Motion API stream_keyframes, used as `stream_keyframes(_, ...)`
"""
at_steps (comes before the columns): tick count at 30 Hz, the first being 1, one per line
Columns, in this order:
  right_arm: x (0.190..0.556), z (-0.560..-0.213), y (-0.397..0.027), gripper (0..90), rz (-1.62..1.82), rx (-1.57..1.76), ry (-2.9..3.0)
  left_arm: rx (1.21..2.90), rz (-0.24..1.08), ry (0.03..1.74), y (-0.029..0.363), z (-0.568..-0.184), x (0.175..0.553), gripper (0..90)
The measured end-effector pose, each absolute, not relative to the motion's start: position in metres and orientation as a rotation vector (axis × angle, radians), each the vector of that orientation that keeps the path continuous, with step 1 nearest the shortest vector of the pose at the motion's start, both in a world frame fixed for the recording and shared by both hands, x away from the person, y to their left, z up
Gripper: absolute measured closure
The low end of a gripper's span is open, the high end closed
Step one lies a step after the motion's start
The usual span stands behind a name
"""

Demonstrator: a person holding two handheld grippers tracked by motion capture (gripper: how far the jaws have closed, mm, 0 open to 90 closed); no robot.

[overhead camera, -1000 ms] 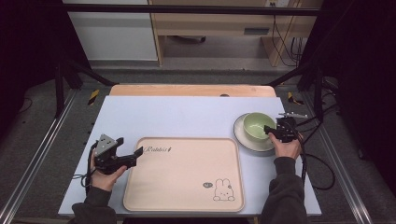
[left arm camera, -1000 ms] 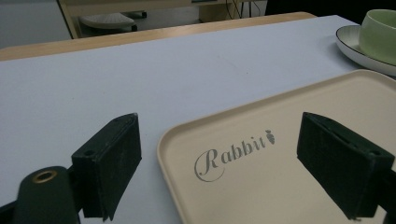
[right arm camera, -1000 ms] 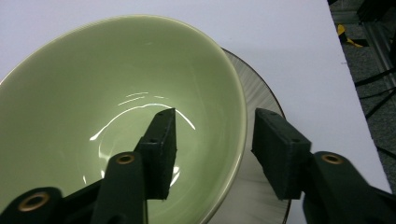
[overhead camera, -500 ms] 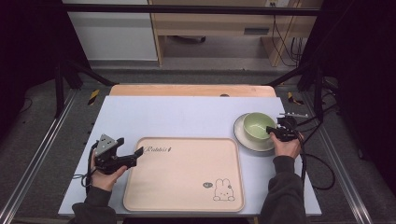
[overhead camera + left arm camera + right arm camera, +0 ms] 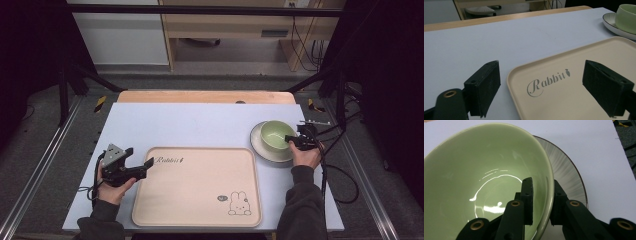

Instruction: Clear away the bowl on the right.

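High view: a pale blue-grey table takes the middle of the frame, its far edge backed by a strip of bare wood and its sides flanked by dark floor and metal rails. Most of its upper half lies bare, a wide flat run from the left edge to the crockery at right.

Next in size is the cream tray, a rounded rectangle with a low raised rim, matt and smooth, sitting in the lower centre and reaching close to the near table edge. It carries the word "Rabbit" at its upper left and a small rabbit drawing at its lower right.

At centre right, near the table's right edge, a round whitish plate with a dark rim and fine radial streaks holds the green bowl, glossy and deep. The right gripper has just been closing its jaws, and in the right gripper view they pinch the bowl's wall, one jaw inside the bowl and one outside over the plate.

At lower left the left gripper rests beside the tray's left edge; in the left gripper view its black jaws stand wide apart, straddling the tray's corner with nothing gripped.
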State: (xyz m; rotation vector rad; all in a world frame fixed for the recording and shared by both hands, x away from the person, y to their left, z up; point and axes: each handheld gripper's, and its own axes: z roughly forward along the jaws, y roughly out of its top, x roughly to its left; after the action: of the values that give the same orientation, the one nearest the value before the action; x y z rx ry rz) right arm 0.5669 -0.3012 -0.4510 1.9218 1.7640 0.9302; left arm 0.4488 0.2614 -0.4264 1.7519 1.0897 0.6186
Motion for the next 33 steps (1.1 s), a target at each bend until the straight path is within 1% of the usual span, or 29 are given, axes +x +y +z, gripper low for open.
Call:
stream_keyframes(5, 0.568, -0.4508, -0.3024, 82.8, 0.952, 1.942, 1.743, 1.75, 0.619, 1.092, 0.2619, -0.4263, 0.4488, 14.6)
stream_keyframes(17, 0.5677, -0.449, -0.3022, 83.3, 0.956, 1.971, 1.729, 1.748, 0.619, 1.093, 0.2618, -0.4262, 0.4489, 14.8)
stream_keyframes(33, 0.5637, -0.4444, -0.2994, 83.9, 0.938, 1.92, 1.72, 1.744, 0.621, 1.092, 0.2623, -0.4255, 0.4486, 15.0)
